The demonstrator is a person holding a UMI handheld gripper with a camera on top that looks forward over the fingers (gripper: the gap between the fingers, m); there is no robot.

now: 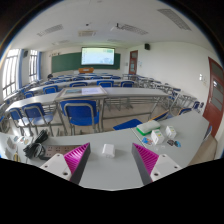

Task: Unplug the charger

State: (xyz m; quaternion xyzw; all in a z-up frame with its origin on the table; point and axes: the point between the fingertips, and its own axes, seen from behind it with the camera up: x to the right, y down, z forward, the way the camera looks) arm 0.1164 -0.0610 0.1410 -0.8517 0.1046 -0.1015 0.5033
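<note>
A small white charger block (108, 150) stands on the pale grey desk (110, 172), between my two fingers near their tips, with a gap at each side. My gripper (112, 162) is open, with the magenta pads (76, 158) wide apart. Neither finger touches the charger. I cannot see its socket or its cable from here.
White and green small items (152, 128) and a blue object (127, 125) lie on the desk beyond my right finger. Dark cables (30, 148) lie to the left. Rows of desks with blue chairs (80, 112) stretch to a blackboard and screen (97, 57).
</note>
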